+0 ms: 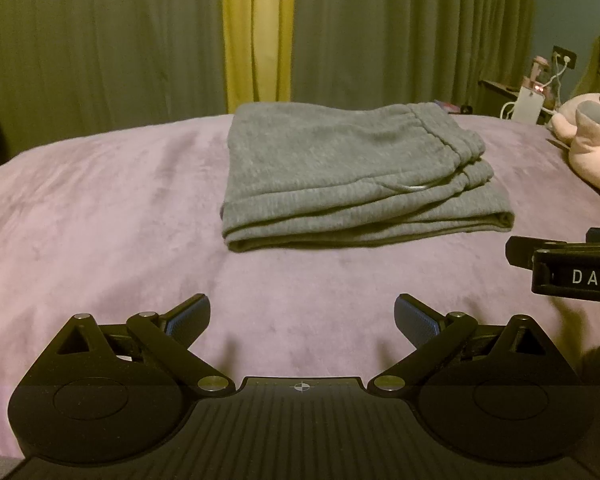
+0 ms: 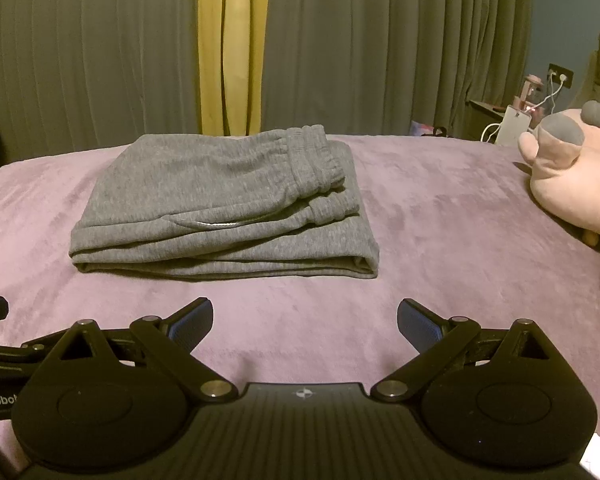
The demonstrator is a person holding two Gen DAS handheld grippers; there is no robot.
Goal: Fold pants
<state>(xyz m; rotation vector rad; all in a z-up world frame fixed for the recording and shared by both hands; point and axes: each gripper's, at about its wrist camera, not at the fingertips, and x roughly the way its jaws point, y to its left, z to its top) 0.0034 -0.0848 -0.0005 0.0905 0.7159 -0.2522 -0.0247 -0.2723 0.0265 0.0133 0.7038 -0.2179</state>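
Grey fleece pants point(image 1: 352, 176) lie folded into a compact stack on the mauve bedspread point(image 1: 100, 208), and serve as the landmark for every position below. The elastic waistband point(image 2: 312, 160) sits on top at the right end of the stack, with the leg cuffs tucked just under it; a pale pocket edge point(image 2: 216, 223) shows on the near face. The layers are squared and the fold edges face the grippers, which suggests the folding is complete or nearly so.

Left gripper point(image 1: 302, 320): fingers spread wide, holding nothing, positioned on the near side of the pants and apart from them, over bare bedspread. Right gripper point(image 2: 305, 322): also spread wide and empty, near side of the pants, toward their right end. Neither tool touches the cloth. The withdrawn, unloaded posture is consistent with a release, leaving the stack undisturbed.

A pink plush toy point(image 2: 580, 176) rests on the bedspread well to the right of the pants, clear of the folding area. Behind the pants hang olive curtains point(image 2: 380, 60) with a yellow panel point(image 2: 232, 48) directly beyond the stack. A bedside stand with a charger cable point(image 2: 512, 120) lies beyond the plush toy.

Judgement: if any step remains, it is minor squaring of the top layer; a careless nudge would shift the loose waistband.
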